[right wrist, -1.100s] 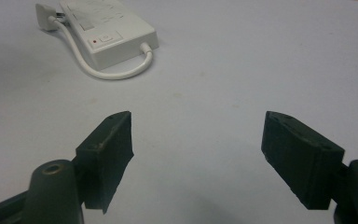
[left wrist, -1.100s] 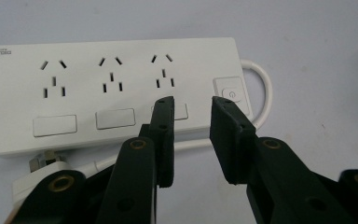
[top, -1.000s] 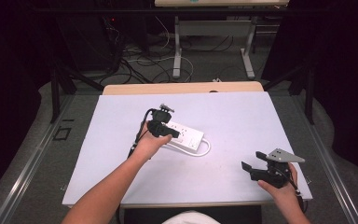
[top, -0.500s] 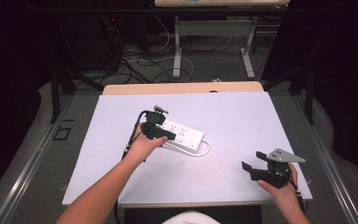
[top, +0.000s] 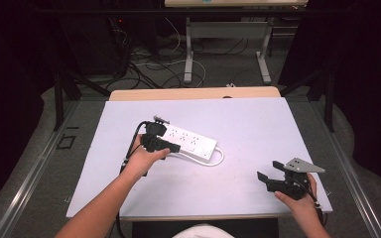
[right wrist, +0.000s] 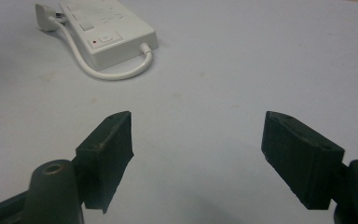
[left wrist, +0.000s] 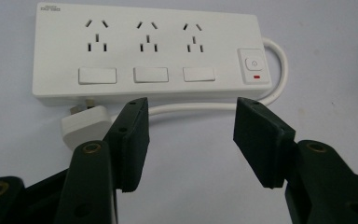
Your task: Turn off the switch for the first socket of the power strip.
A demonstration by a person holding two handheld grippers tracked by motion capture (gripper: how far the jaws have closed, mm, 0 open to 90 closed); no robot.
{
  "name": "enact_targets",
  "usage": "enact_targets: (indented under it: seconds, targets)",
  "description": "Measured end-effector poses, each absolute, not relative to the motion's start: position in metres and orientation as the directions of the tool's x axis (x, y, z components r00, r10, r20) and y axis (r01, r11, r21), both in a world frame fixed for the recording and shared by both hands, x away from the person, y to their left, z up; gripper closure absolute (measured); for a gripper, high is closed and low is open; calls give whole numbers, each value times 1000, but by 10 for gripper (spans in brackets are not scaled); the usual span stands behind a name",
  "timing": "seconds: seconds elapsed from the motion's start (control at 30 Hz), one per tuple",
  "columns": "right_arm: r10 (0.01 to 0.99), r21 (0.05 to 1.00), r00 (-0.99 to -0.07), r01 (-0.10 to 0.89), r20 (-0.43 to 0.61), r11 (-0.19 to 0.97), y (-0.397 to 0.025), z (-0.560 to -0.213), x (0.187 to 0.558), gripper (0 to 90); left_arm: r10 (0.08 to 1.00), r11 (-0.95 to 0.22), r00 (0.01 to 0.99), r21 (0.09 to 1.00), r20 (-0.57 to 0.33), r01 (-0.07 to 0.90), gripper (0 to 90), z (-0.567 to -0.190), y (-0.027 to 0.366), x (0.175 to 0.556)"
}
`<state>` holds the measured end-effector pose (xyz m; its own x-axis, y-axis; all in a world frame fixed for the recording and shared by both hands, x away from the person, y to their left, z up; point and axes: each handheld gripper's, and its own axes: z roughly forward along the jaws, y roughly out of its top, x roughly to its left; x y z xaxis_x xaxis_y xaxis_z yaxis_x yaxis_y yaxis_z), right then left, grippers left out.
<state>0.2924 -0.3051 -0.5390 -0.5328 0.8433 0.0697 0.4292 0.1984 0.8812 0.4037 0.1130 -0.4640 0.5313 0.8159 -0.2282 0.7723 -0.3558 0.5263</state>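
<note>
My right tool sits wide open near the desk's right edge, holding nothing. Left tool gapes open too, just short of the white power strip lying mid-desk, its plug alongside.

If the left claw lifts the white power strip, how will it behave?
The power strip looks like a rigid, flat plastic box, so it probably stays stiff and will not roll. Its smooth shell may slip between the pads. The looped cable and plug would likely dangle and drag.
</note>
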Motion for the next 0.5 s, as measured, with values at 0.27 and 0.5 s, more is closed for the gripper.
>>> enact_targets:
  seconds: [0.27,0.5]
  targets:
    - [847,881,-527,431,69,196,-305,-539,292,240,820,-340,526,546,-226,766,422,-464,124,399]
    - [848,882,-525,430,73,191,-304,-539,292,240,820,-348,534,561,-206,751,403,-465,138,393]
